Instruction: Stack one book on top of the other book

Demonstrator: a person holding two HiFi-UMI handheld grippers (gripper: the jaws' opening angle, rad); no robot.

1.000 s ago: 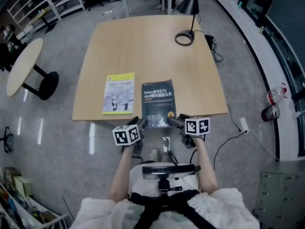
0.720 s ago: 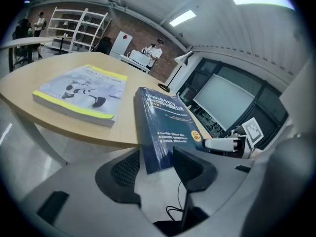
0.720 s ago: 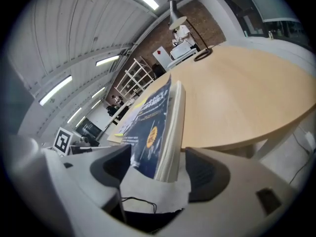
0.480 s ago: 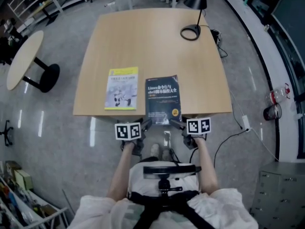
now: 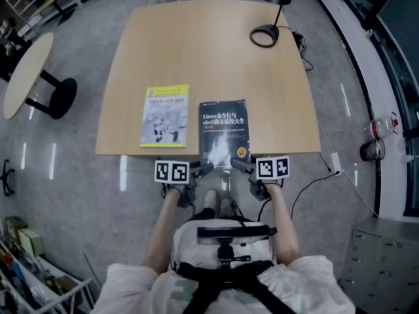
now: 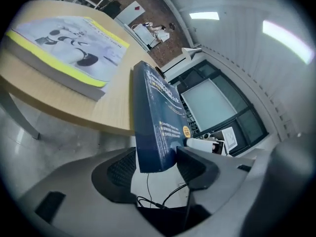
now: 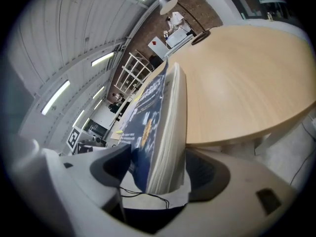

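Observation:
A dark blue book (image 5: 224,131) lies on the wooden table (image 5: 209,51), its near end sticking out over the front edge. To its left lies a yellow-and-white book (image 5: 165,115). My left gripper (image 5: 200,170) has the blue book's near left corner (image 6: 155,117) between its jaws. Those jaws are opening, and the lower pad looks just off the book. At the near right corner, my right gripper (image 5: 238,165) is shut on the blue book (image 7: 153,117), one jaw on the cover and one under the pages. The yellow book (image 6: 64,48) sits apart from both grippers.
A black desk lamp (image 5: 268,18) stands at the table's far right corner. A round side table (image 5: 26,74) is off to the left, with shelving behind it. Cables and a cabinet are on the floor at the right.
Both grippers have sunk to the table's near edge with the blue book. The book now lies flat beside the yellow one, and the left jaws have widened.

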